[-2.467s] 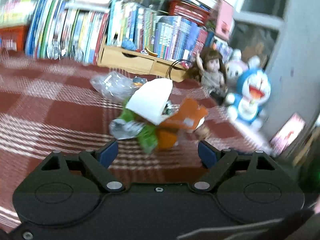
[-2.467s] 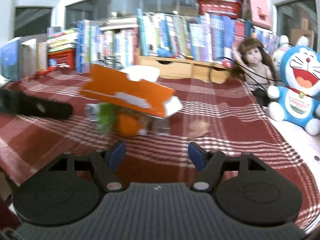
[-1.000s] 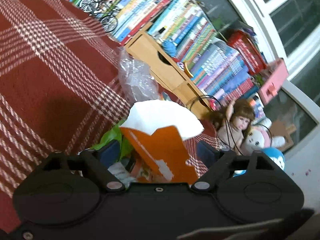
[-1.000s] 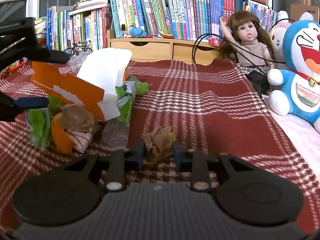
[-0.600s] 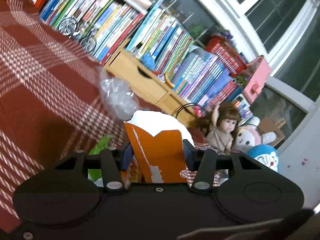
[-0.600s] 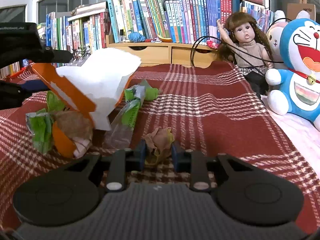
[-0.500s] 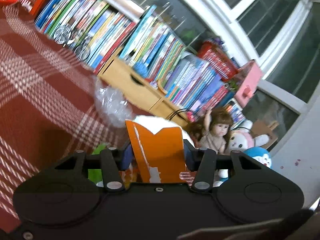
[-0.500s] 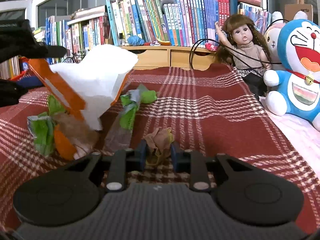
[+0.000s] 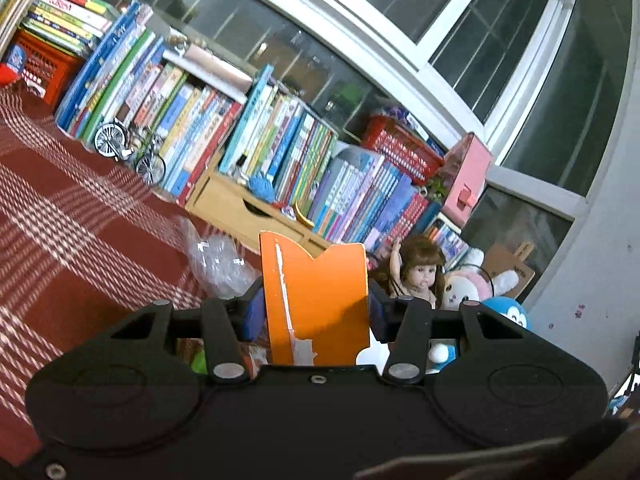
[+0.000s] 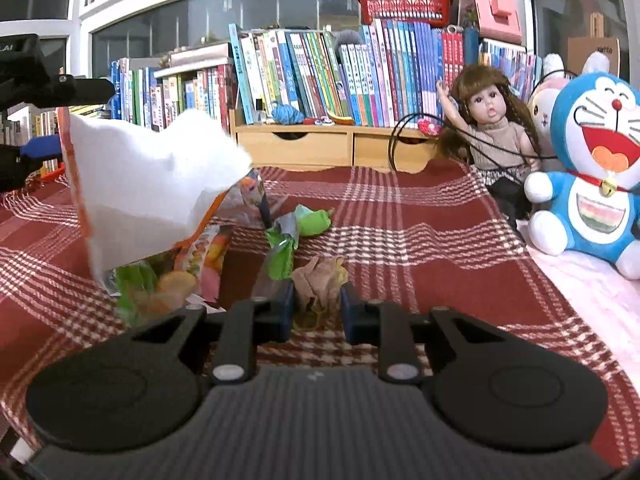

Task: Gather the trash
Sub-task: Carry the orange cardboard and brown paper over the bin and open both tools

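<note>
My left gripper (image 9: 316,312) is shut on a torn orange carton (image 9: 316,280), which stands upright between the blue pads, lifted off the cloth. In the right wrist view the same carton (image 10: 152,188) shows its white inside, hanging at the left from the left gripper (image 10: 76,118). Low in that view my right gripper (image 10: 316,308) is shut on a crumpled brown paper wad (image 10: 318,278). Under the carton lie a green wrapper (image 10: 284,248) and colourful snack wrappers (image 10: 200,256). A clear plastic bag (image 9: 216,260) lies behind.
A red plaid cloth (image 10: 420,232) covers the surface. At the back stand rows of books (image 10: 320,68) over a wooden drawer unit (image 10: 320,148). A doll (image 10: 492,128) and a blue plush toy (image 10: 596,176) sit at the right. A small model bicycle (image 9: 128,152) stands by the books.
The left gripper closed on the orange carton and raised it off the heap, uncovering the wrappers. The right gripper tightened on the brown wad and rose a little.
</note>
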`<action>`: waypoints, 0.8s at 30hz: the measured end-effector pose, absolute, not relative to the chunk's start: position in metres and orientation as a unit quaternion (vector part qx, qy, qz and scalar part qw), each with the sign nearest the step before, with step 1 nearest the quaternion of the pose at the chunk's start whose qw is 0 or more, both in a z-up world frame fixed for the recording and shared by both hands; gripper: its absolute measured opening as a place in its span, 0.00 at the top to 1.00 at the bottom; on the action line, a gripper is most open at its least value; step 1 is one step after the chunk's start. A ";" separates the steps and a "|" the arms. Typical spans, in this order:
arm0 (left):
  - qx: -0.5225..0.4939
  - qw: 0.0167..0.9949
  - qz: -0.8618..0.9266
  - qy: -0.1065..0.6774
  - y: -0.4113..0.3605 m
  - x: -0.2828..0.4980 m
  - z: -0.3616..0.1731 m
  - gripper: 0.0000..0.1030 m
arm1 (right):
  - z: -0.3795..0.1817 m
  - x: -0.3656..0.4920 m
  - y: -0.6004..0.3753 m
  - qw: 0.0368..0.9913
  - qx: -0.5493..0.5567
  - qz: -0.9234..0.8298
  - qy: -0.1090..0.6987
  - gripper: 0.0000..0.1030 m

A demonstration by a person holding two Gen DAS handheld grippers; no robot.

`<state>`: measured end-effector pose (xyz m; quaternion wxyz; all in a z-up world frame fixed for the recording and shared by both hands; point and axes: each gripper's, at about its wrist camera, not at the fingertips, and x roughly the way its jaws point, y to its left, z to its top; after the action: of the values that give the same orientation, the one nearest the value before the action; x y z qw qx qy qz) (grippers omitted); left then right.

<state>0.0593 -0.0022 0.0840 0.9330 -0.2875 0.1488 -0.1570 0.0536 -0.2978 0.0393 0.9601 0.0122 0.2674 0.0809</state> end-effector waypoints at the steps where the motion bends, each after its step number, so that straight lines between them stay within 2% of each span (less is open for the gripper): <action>1: -0.290 0.933 -0.156 0.145 0.001 0.059 0.086 0.55 | 0.042 0.052 -0.297 0.961 0.012 0.080 0.265 0.72; 12: -0.271 0.942 -0.145 0.132 0.023 0.032 0.106 0.55 | 0.067 0.029 -0.284 0.963 0.014 0.103 0.247 0.73; 24: -0.198 0.959 -0.159 0.128 0.040 -0.056 0.108 0.54 | 0.076 -0.027 -0.259 0.955 0.032 0.168 0.243 0.72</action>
<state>-0.0556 0.0398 0.1078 0.9588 -0.1982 0.1278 -0.1587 -0.0270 -0.2587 0.0763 0.9548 0.0324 0.2434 0.1675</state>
